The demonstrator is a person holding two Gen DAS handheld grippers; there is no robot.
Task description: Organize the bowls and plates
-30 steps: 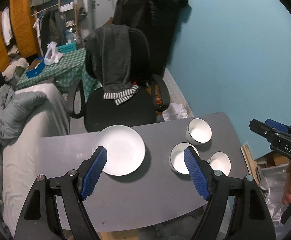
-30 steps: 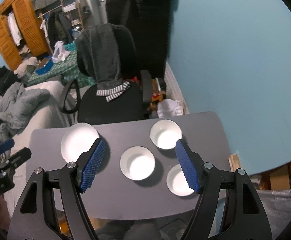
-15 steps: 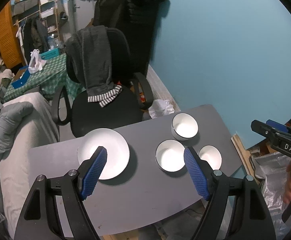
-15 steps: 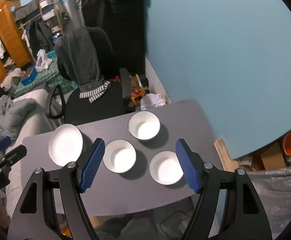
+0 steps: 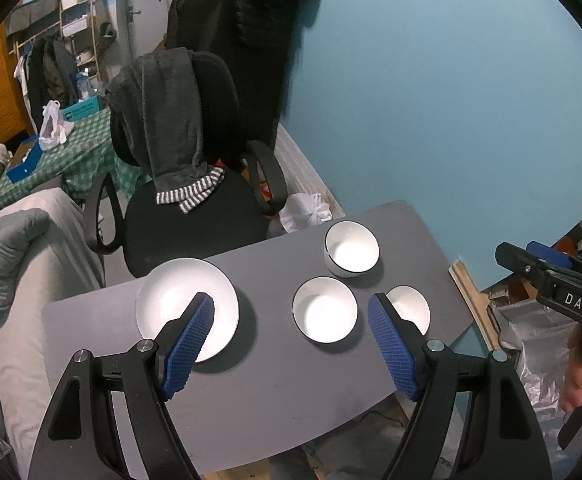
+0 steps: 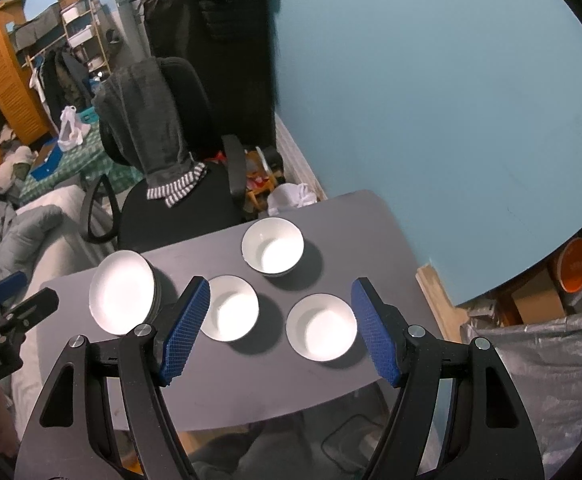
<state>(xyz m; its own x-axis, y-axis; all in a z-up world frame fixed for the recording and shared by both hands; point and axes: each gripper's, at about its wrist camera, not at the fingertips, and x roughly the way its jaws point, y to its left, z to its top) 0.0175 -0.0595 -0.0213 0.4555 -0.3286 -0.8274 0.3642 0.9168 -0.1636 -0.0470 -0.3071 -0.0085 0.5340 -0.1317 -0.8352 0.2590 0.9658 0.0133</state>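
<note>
White crockery laid out in the open on a grey table (image 5: 275, 364), nothing stacked yet and each piece apart from the rest, so easy to reach from above. Farthest left, a plate (image 5: 187, 310), or perhaps a short stack of plates, going by the banded edge in the right wrist view (image 6: 122, 292). Toward the right, three bowls in a loose triangle: a deep bowl (image 6: 272, 247) nearest the office chair (image 5: 187, 216) draped with a grey garment, a middle bowl (image 6: 229, 307) and a right-hand bowl (image 6: 321, 327) closer to the near edge. Left gripper (image 5: 291, 344) held high over the table, blue pads spread wide with nothing between them, framing the plate's near rim and the middle bowl (image 5: 325, 309). Right gripper (image 6: 279, 326) likewise raised and angled down, fingers apart and empty, bracketing the two nearer bowls, seemingly lined up to choose one. Neither tool touching any dish. Judged as the start: likely nesting the bowls first, smaller into deeper, with a rim pinch calling for a lower, steeper approach.
</note>
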